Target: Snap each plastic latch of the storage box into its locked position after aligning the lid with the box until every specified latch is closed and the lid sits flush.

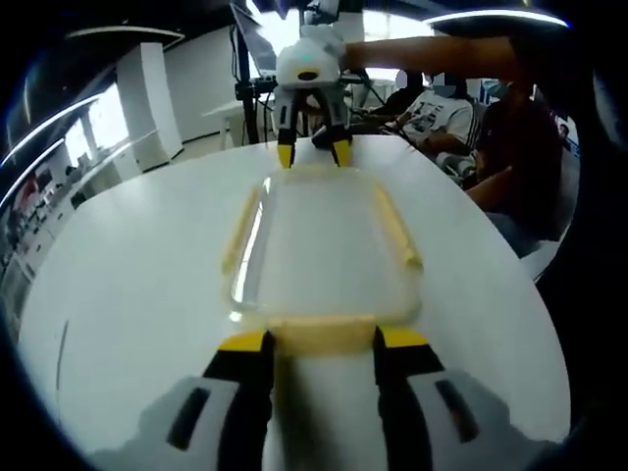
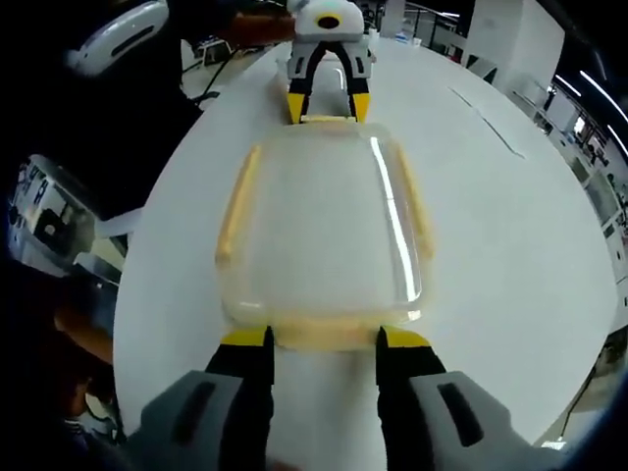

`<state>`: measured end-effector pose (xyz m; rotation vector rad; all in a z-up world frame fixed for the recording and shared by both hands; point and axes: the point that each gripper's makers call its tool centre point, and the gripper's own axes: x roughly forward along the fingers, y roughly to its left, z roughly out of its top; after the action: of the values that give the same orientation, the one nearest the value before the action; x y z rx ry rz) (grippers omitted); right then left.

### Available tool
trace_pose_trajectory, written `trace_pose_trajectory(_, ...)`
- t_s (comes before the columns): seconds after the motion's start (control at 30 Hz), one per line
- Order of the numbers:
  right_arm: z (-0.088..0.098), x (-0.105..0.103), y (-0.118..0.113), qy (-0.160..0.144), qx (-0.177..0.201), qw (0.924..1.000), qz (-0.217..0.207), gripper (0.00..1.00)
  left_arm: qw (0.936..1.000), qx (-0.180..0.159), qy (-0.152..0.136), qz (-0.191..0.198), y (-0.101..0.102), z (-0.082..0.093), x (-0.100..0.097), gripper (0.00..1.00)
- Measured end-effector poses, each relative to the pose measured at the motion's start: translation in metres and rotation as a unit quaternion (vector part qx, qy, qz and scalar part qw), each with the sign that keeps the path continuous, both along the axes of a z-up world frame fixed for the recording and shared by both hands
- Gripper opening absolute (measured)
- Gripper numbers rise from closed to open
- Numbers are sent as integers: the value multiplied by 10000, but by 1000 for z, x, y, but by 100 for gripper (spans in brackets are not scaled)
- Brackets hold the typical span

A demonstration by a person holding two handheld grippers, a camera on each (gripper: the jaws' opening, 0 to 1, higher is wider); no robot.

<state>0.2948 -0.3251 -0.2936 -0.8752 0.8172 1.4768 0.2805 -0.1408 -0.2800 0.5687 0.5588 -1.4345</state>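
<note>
A clear plastic storage box (image 1: 319, 245) (image 2: 319, 226) with its lid on lies lengthwise on the white round table (image 1: 128, 285) (image 2: 510, 235). Pale yellow latches run along both long sides (image 1: 240, 231) (image 2: 417, 201), and one sits at each short end (image 1: 322, 334) (image 2: 324, 339). My left gripper (image 1: 324, 340) (image 2: 327, 106) is open at one short end, its yellow-tipped jaws straddling that end latch. At the opposite end my right gripper (image 2: 325, 339) (image 1: 314, 154) is open too, its jaws either side of the other end latch. The lid looks level on the box.
People sit past the table's far edge (image 1: 446, 113), and an arm (image 1: 432, 54) reaches over to the right gripper. Office desks and a pillar (image 1: 142, 98) stand behind. A chair and dark clutter (image 2: 49, 235) lie off the table's edge.
</note>
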Motion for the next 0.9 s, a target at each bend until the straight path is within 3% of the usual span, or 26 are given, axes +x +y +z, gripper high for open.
trace_pose_trajectory(0.13, 0, 1, 0, 7, -36, 10000, 14, 39, 9999, -147, 55, -23, 2, 0, 1, 41)
trace_pose_trajectory(0.17, 0, 1, 0, 4, -32, 10000, 35, 39, 9997, -181, 190, -18, 2, 0, -2, 41)
trace_pose_trajectory(0.2, 0, 1, 0, 6, -32, 10000, 35, 39, 9997, -214, 92, -52, 2, 0, -1, 41)
trace_pose_trajectory(0.9, -2, 1, -1, 6, -55, 10000, 51, 39, 9995, -279, 92, -63, 1, 1, 2, 41)
